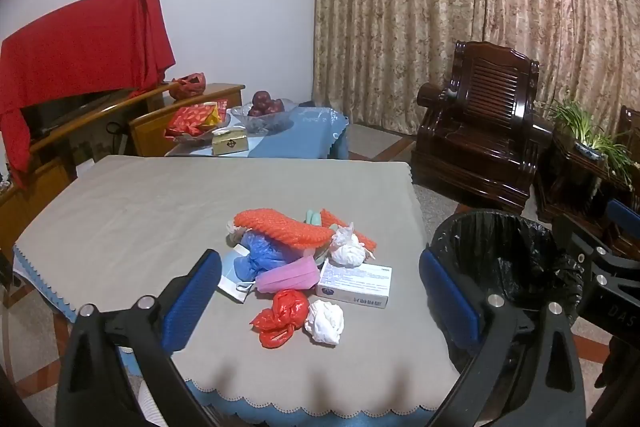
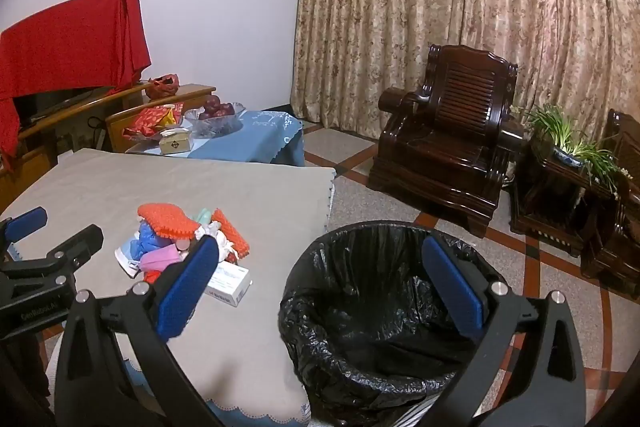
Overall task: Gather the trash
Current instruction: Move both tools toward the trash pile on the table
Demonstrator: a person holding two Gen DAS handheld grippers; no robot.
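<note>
- Left gripper (image 1: 320,291): blue ribbed pads spread apart, empty; ahead lies the trash pile (image 1: 308,259) of crumpled plastic, tissue, netted foam.
- Right gripper (image 2: 320,283): jaws apart, empty, over the glossy black-lined bin (image 2: 360,327); only this view shows its interior.

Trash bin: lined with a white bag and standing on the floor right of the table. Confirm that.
Wrong on the colour. The trash bin is lined with a black bag, as the right wrist view shows. It does stand on the floor right of the table.
</note>
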